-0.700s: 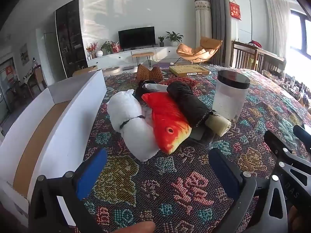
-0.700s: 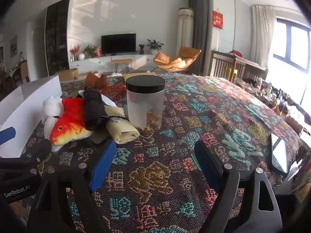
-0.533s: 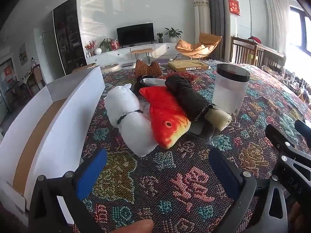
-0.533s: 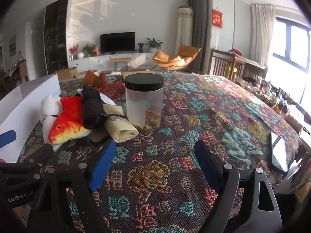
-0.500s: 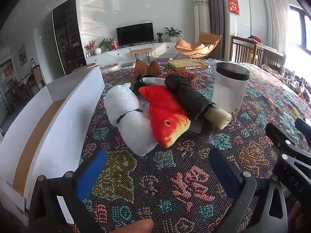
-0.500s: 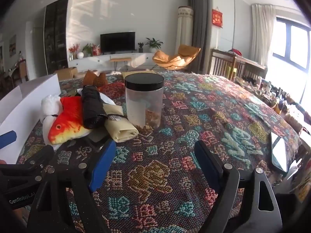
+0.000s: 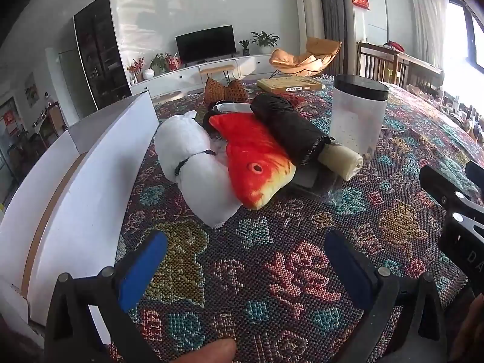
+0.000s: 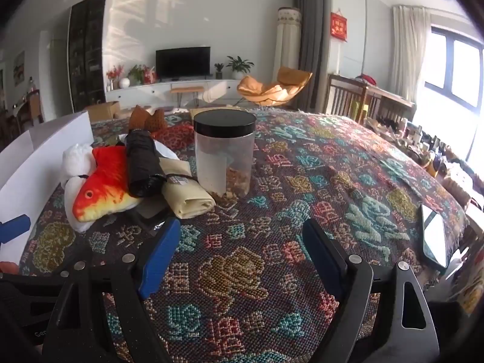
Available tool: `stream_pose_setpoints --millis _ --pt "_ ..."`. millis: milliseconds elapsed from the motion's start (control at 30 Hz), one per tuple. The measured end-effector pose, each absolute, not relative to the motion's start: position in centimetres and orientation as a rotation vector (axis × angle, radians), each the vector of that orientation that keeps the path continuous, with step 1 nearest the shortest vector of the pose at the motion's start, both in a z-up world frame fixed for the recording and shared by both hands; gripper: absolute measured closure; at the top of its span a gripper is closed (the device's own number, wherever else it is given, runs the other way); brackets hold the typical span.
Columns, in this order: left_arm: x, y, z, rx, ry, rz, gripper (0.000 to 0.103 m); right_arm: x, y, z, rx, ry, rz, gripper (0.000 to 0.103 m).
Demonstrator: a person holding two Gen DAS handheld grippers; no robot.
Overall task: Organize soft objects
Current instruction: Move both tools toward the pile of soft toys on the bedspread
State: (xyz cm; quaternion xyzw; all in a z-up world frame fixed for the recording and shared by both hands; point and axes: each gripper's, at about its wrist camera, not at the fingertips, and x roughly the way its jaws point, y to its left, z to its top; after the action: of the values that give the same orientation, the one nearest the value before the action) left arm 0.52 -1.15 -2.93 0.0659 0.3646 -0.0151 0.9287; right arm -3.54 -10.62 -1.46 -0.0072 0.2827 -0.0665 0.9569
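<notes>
**Soft Things Heaped Beside the Jar, Both Grippers Wide and Empty**

Where the patterned tablecloth (image 7: 272,272) covers the whole table, serves as ground for everything else. Landmark: clear jar (image 8: 224,157) with black lid, upright near the middle, brown bits at its bottom.

Far to the left of the jar, beyond the heap: long white box (image 7: 75,187), open on top, brown floor inside, its long side running from near to far along the table edge.

Between box and jar, a heap of soft things, all touching, long axes roughly parallel and running from far-left to near-right in the left wrist view:
- White bundle (image 7: 196,169), tied round the middle with a dark cord, farthest from the jar, lying flat.
- Red-orange fish plush (image 7: 257,160), resting on the white bundle; head with eye and yellow mouth toward the cameras, tail end away.
- Black roll (image 7: 287,127), lying partly over the fish, its bunched end toward the cameras.
- Cream cloth roll (image 8: 184,193), just beside the jar's base, rolled end toward the cameras.

Behind the heap, farther off than the jar: brown woven bow-shaped piece (image 7: 228,90).

Well to the right of the jar, at the table's edge: phone (image 8: 434,236), lying flat.

Left gripper (image 7: 245,260): jaws spread wide, nothing between the blue pads, short of the white bundle. Right gripper (image 8: 240,251): likewise spread wide and empty, short of the jar, over bare cloth.
</notes>
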Motion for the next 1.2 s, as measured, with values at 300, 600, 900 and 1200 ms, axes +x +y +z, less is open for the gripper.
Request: stream_pose_setpoints --millis 300,600,900,1200 --pt "0.8 -1.3 -4.5 0.146 0.8 -0.029 0.0 -3.3 -10.5 -1.7 -0.01 0.58 -0.132 0.018" --pt "2.3 -0.3 -7.4 0.105 0.934 -0.024 0.0 -3.1 -10.8 -1.4 0.006 0.591 -0.129 0.018" --pt "2.9 1.6 -8.6 0.025 0.98 -0.055 0.0 -2.8 -12.5 -1.8 0.097 0.616 -0.13 0.018" --pt "2.1 1.9 -8.9 0.033 0.938 -0.071 0.0 -2.1 -13.9 -2.8 0.187 0.673 -0.116 0.018"
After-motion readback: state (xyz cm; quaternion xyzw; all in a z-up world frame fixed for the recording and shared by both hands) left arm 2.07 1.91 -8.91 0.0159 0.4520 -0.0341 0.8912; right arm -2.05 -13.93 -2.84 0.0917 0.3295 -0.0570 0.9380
